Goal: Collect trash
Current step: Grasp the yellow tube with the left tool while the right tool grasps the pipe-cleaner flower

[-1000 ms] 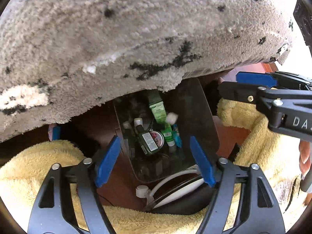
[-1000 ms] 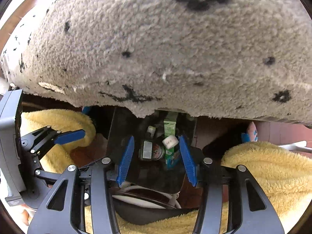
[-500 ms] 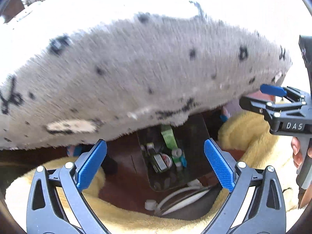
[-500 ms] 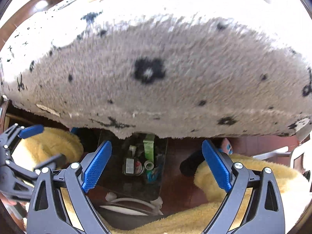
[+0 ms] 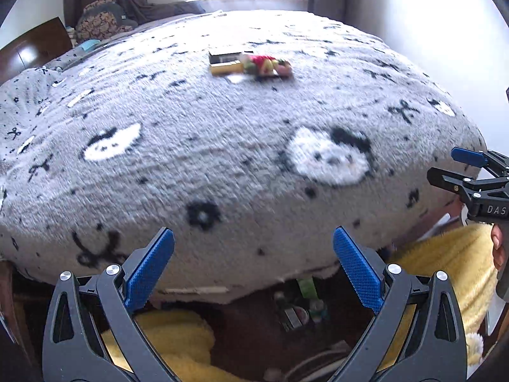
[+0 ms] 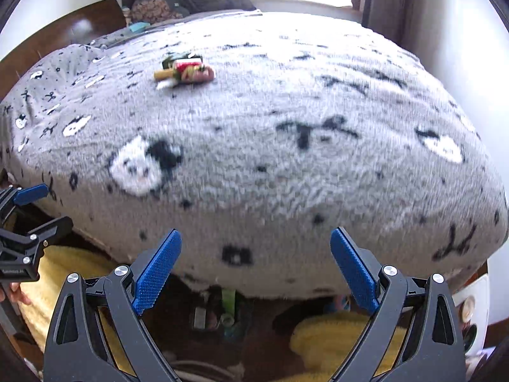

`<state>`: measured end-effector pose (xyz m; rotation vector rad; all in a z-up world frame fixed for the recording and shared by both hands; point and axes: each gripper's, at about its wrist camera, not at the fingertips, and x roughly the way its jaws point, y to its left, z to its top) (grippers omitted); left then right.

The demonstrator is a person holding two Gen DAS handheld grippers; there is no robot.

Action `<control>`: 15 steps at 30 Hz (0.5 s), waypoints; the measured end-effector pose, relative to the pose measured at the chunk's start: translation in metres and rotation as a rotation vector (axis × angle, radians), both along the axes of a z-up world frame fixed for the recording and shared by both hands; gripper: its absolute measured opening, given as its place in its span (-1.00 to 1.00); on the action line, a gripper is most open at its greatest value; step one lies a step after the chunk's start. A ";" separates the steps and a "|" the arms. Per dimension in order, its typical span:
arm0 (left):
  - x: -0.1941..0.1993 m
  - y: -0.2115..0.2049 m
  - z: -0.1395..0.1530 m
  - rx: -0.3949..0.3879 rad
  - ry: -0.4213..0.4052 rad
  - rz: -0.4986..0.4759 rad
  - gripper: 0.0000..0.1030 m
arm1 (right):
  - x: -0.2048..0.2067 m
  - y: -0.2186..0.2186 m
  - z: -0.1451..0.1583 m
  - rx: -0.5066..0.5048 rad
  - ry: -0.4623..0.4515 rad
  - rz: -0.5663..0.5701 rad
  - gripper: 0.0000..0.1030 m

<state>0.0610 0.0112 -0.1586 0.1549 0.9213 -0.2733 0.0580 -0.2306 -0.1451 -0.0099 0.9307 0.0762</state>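
A small pile of trash [image 5: 251, 63], a yellow box with red and green wrappers, lies far out on the grey patterned blanket [image 5: 254, 146] of a bed. It shows again as the trash pile [image 6: 184, 70] in the right wrist view. Below the blanket's edge, bottles and tubes [image 5: 299, 312] sit in a dark bin on the floor, also seen as the bottles and tubes [image 6: 222, 312]. My left gripper [image 5: 253, 232] is open and empty over the bed's near edge. My right gripper [image 6: 256, 233] is open and empty beside it.
Yellow fluffy fabric [image 5: 171, 328] lies on both sides of the bin. A white cable [image 5: 318, 363] runs near the bottom edge. A wooden headboard [image 5: 35, 44] and dark cushions [image 5: 101, 19] stand at the far left. A bright window is behind the bed.
Both grippers rose and tipped upward, from over the bin to above the bed's edge. Their jaws spread wider. The blanket top and the trash pile came into view.
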 end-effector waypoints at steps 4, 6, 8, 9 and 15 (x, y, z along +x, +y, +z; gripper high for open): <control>0.021 0.011 0.007 -0.003 -0.021 0.025 0.84 | 0.025 0.002 0.012 0.003 -0.027 0.007 0.84; 0.036 0.016 0.008 -0.004 -0.031 0.041 0.84 | 0.040 0.001 0.015 0.007 -0.033 0.009 0.84; 0.048 0.020 0.007 0.000 -0.033 0.054 0.84 | 0.055 0.003 0.016 0.012 -0.035 0.014 0.84; 0.056 0.021 0.007 0.001 -0.034 0.057 0.84 | 0.066 0.005 0.015 0.021 -0.034 0.020 0.84; 0.097 0.023 0.001 0.028 -0.039 0.063 0.83 | 0.119 0.028 0.009 0.049 -0.036 0.065 0.69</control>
